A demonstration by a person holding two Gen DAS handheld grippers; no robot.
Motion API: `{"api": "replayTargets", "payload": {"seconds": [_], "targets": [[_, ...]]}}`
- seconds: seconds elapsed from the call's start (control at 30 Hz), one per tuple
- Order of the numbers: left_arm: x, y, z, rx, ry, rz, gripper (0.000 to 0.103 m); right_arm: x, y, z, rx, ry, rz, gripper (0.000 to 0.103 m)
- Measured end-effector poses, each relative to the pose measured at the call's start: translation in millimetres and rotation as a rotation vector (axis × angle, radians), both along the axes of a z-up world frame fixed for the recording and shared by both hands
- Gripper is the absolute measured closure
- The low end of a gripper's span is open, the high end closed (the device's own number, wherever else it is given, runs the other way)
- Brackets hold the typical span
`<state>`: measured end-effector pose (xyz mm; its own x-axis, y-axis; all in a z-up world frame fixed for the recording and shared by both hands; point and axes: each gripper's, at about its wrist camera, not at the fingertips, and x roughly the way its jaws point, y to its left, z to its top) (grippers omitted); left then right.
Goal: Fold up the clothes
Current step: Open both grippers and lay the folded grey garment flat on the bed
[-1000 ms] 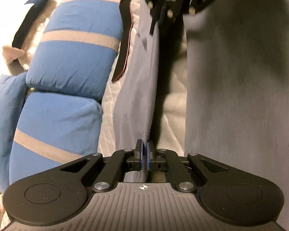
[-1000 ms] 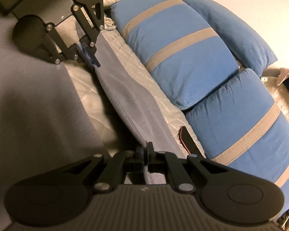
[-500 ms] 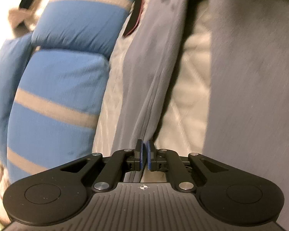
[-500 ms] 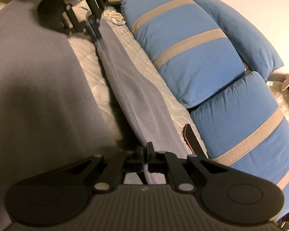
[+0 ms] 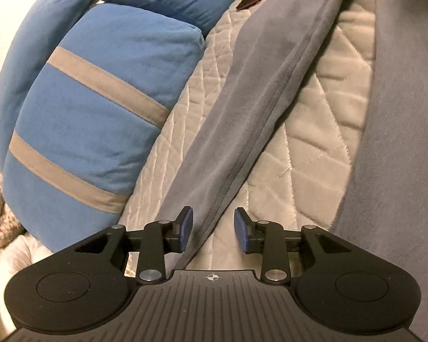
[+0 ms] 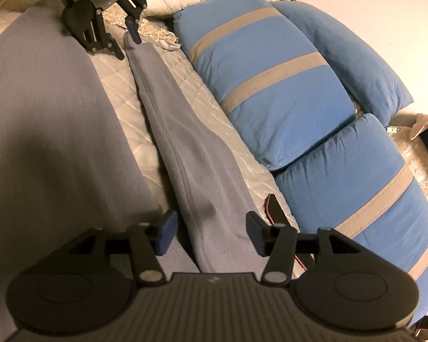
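Right wrist view: both grippers, right [image 6: 209,235] and left [image 6: 119,44], are opening their fingers to release the grey garment [image 6: 191,154], laid in a strip along the bed [image 6: 119,91]; regrasping for the next fold likely follows.

No readable text, labels, brands or numbers anywhere; only small crosshair mark [image 5: 213,277] on gripper body, lower centre.

Blue striped pillows [image 6: 271,85] on cream quilted bedcover [image 5: 322,114]; dark strap [image 6: 275,208] between.
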<state>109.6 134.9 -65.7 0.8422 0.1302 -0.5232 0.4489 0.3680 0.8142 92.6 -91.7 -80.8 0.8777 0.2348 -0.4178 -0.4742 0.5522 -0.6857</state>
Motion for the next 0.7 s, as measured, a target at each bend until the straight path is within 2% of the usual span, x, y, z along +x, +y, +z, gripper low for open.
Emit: {"api": "replayTargets", "payload": {"seconds": [0.13,0.27,0.33,0.47,0.57,0.63,0.7], "targets": [[6.0,-13.5,-5.3,0.039,-0.007,-0.045,0.072,1.3,0.3,-0.9,-0.004,-0.003,0.001,0.031],[3.6,-28.4,-4.0,0.034,0.011,-0.12,0.072,1.8,0.0,-1.9,-0.006,-0.003,0.001,0.03],[2.7,-34.5,-7.6,0.071,0.009,-0.148,0.072,2.1,-0.1,-2.6,-0.007,-0.004,0.001,0.03],[7.3,-40.4,-10.9,0.086,0.014,-0.168,0.073,1.5,1.4,-3.4,-0.01,-0.001,0.005,0.029],[11.5,-43.8,-9.8,0.055,0.037,-0.165,0.079,1.0,2.6,-5.5,-0.012,0.004,0.008,0.028],[12.5,-44.7,-10.0,0.05,0.065,-0.165,0.092,1.4,2.4,-6.3,-0.011,0.008,0.007,0.028],[12.5,-43.6,-10.1,0.05,0.072,-0.156,0.095,1.8,2.0,-6.3,-0.005,0.009,0.005,0.028]]}}
